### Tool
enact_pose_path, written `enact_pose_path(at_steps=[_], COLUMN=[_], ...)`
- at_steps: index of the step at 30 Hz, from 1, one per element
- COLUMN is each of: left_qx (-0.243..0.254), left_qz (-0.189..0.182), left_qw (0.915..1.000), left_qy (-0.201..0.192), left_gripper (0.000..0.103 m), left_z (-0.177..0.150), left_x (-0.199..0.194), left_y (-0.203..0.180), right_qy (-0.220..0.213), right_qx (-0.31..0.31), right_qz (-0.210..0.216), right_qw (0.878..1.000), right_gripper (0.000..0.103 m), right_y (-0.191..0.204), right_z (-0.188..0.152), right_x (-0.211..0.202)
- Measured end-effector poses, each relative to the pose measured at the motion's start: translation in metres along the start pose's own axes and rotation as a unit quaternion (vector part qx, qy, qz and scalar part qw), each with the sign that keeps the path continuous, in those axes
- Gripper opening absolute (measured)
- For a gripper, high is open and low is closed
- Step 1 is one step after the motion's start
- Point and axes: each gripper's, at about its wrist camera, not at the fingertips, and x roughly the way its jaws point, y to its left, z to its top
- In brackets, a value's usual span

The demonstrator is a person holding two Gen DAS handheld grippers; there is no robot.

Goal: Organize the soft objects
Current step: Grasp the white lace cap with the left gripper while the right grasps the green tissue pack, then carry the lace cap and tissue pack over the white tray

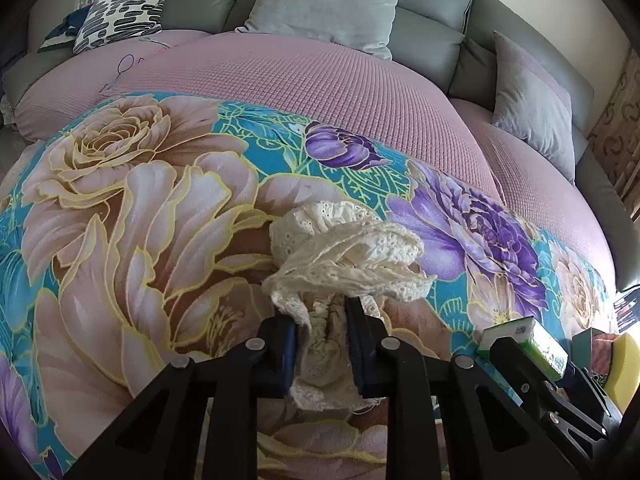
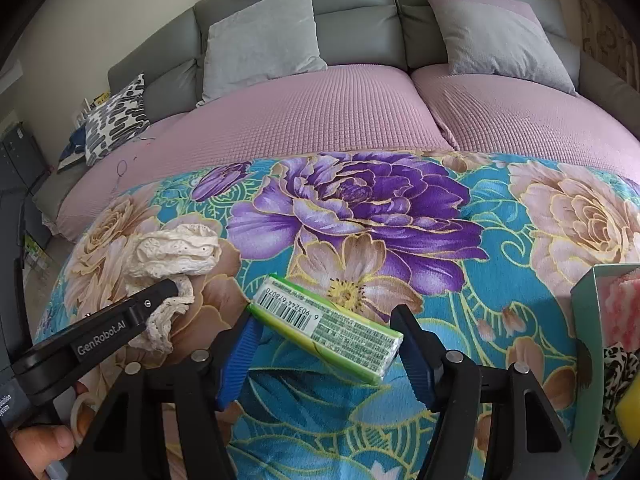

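Observation:
My left gripper is shut on a cream lace cloth, bunched between the pads and spilling forward over the floral blanket. The same cloth and left gripper show at the left of the right wrist view. My right gripper holds a green tissue pack between its blue pads, the pack lying diagonally just above the blanket. The pack also shows at the lower right of the left wrist view.
A teal box with a pink cloth, a patterned cloth and a yellow sponge stands at the right edge. Behind the blanket lie the pink bed cover, grey pillows and a patterned cushion.

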Motion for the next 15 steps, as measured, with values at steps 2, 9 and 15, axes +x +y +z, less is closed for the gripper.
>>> enact_pose_path(at_steps=[2,9,15], left_qx=[0.0,-0.004,-0.004], left_qz=[0.0,-0.006,-0.011], left_qw=[1.0,1.0,0.9996], left_qy=[0.001,-0.006,-0.025], left_gripper=[0.021,0.018,0.017], left_z=[-0.002,-0.011,-0.017], left_x=[-0.003,-0.02,-0.047], left_y=[-0.001,0.0,-0.005], right_qy=[0.001,0.0,-0.005], right_qx=[0.003,0.012,0.017], right_qz=[0.001,0.003,0.001], right_qw=[1.0,1.0,1.0], right_gripper=[0.069,0.069,0.069], right_y=[-0.001,-0.008,-0.013], right_z=[-0.001,-0.005,-0.011], right_x=[-0.003,-0.019,-0.04])
